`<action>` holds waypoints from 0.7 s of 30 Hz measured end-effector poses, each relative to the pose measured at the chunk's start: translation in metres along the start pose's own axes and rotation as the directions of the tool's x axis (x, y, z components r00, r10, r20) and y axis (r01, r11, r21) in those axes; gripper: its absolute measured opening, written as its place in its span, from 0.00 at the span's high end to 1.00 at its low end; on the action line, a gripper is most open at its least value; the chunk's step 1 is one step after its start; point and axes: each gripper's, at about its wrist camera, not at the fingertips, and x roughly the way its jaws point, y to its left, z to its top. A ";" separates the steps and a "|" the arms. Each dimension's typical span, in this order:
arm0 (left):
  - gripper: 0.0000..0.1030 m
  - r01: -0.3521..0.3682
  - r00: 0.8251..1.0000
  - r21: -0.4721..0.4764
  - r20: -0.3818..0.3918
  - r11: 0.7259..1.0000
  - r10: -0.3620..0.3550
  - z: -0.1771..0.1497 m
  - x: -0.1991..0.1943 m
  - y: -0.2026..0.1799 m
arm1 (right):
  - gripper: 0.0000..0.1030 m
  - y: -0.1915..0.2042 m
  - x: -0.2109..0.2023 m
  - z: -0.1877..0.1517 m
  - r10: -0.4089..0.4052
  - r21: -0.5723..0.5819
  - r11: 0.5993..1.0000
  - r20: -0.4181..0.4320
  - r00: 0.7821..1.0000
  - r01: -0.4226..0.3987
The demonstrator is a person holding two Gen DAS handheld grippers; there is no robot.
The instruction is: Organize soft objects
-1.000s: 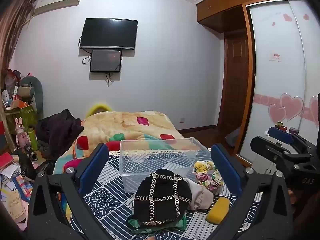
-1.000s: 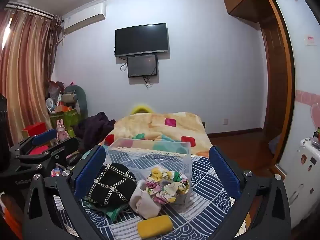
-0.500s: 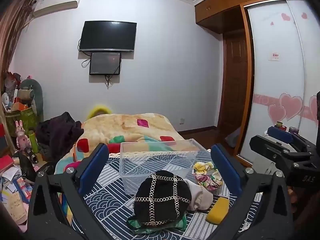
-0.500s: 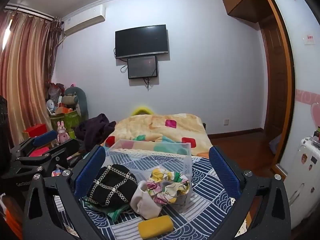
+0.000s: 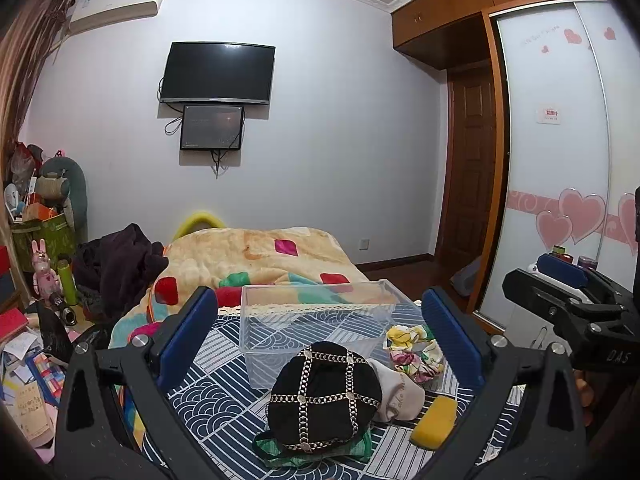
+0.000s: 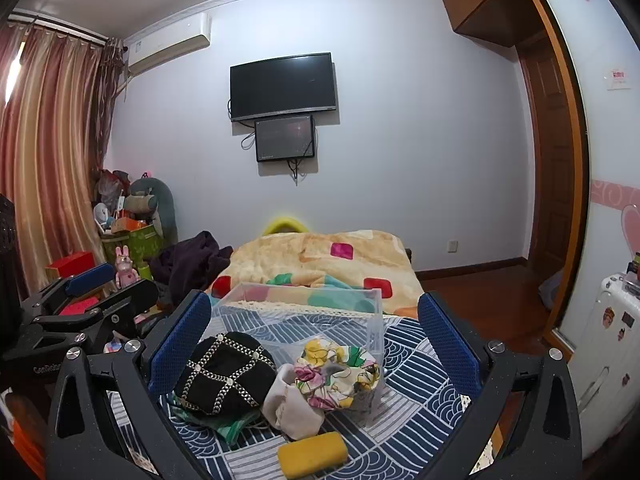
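Left wrist view: both grippers' fingers point(image 5: 450, 332) spread wide, holding nothing, above black hat point(image 5: 324, 394) beside clear bin point(image 5: 320, 312).

The bed point(image 5: 224, 396) is spread with a navy-and-white patterned cover point(image 6: 404, 372). On that cover stand 1 clear plastic bin point(image 5: 316, 316) and, in front of it, a black cap with chain trim point(image 5: 322, 394) lying on green cloth point(image 5: 360, 446), a beige cloth point(image 5: 398, 394), a floral scrunchie point(image 5: 414, 350) and a yellow sponge point(image 5: 434, 422). Farther back a peach blanket with coloured patches point(image 5: 256, 254) is heaped on the bed, with a dark garment point(image 5: 116, 268) at its left.
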 end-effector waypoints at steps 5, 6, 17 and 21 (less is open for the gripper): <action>0.00 0.001 1.000 0.001 0.003 1.000 -0.001 0.001 0.000 0.001 | 0.00 0.000 0.000 0.000 0.000 0.000 1.000 0.000 1.000 0.000; 0.00 0.001 1.000 0.001 0.004 1.000 -0.001 0.001 0.000 0.001 | 0.00 0.000 0.000 0.001 0.000 0.000 1.000 0.000 1.000 0.000; 0.00 -0.002 1.000 0.002 0.008 1.000 0.002 0.002 -0.001 0.001 | 0.00 0.001 -0.001 0.002 0.003 -0.002 1.000 0.002 1.000 -0.003; 0.00 -0.003 1.000 -0.002 0.010 1.000 0.003 0.001 -0.002 0.000 | 0.00 0.002 -0.002 0.002 0.003 -0.001 1.000 0.003 1.000 -0.003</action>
